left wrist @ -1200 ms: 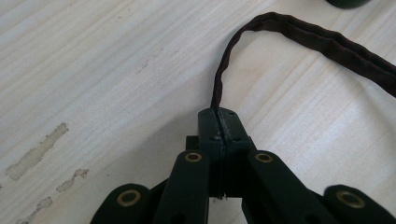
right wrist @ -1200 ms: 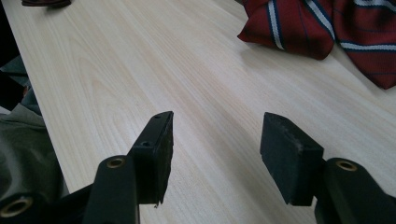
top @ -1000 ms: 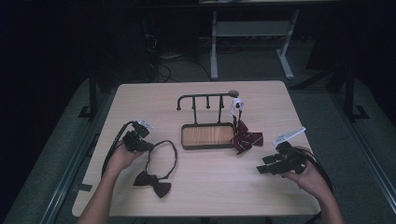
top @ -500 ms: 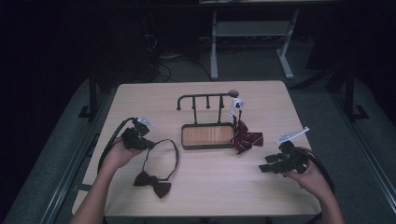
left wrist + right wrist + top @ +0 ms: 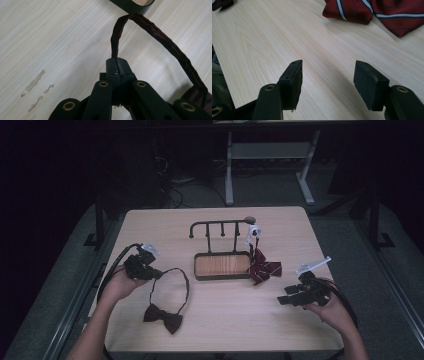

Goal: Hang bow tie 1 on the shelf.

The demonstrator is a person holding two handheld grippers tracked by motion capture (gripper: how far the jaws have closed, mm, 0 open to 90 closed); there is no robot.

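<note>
High view: left gripper [image 5: 143,265] at 9 o'clock on the table [image 5: 215,330], clamped on the strap [image 5: 176,272] of the dark bow tie [image 5: 163,315], whose knot rests on the wood at 7 o'clock. Rack [image 5: 222,255] with hooks and tray at the centre, a striped tie [image 5: 264,269] hanging from its right end and slumped just beside the tray. Right gripper [image 5: 292,296] at 4 o'clock, near the striped tie but apart from it. Left gripper view: jaws pinched tight on the strap [image 5: 114,42], loop arching toward the tray corner. Right gripper view: jaws just opening, spread wide with nothing between them, bare wood below, striped tie [image 5: 384,11] ahead at 1 o'clock. Step in hand, by judgement: lifting the bow tie by its strap for hanging. Next move probably calls for carrying the loop up and over a free hook, kept clear of the striped tie.
</note>
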